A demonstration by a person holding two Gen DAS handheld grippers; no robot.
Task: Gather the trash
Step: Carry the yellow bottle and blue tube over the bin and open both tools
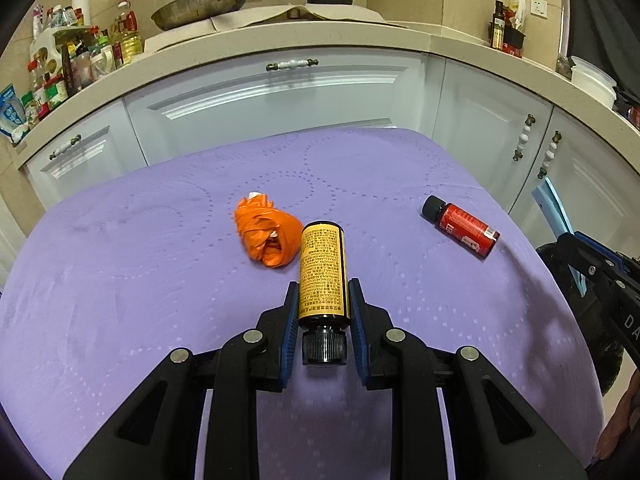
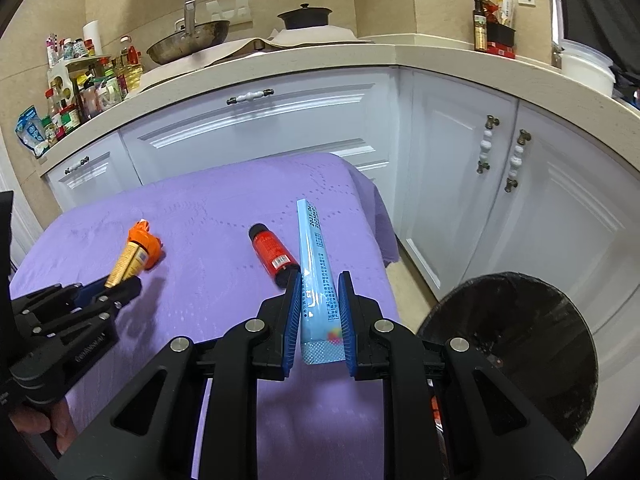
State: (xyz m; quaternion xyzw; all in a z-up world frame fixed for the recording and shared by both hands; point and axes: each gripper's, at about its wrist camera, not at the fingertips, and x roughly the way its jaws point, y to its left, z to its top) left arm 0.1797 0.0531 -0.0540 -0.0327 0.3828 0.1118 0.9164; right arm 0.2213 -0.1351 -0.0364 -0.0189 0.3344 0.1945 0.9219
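My left gripper [image 1: 323, 285] is shut on a yellow-labelled bottle [image 1: 322, 271] with a black cap, held above the purple cloth [image 1: 120, 264]. A crumpled orange bag [image 1: 267, 233] lies on the cloth just beyond it, and a red bottle [image 1: 464, 225] lies on its side to the right. My right gripper [image 2: 320, 278] is shut on a light blue tube [image 2: 318, 280], also lifted over the cloth [image 2: 208, 280]. In the right wrist view the left gripper [image 2: 116, 285] shows at the left with the yellow bottle [image 2: 127, 261], and the red bottle [image 2: 272, 254] lies beside the tube.
A black round bin [image 2: 516, 344] stands on the floor right of the table. White cabinets [image 2: 460, 168] and a beige counter [image 1: 280, 40] with a pan [image 1: 200, 6], a pot and several bottles run behind. The cloth's right edge drops off near the bin.
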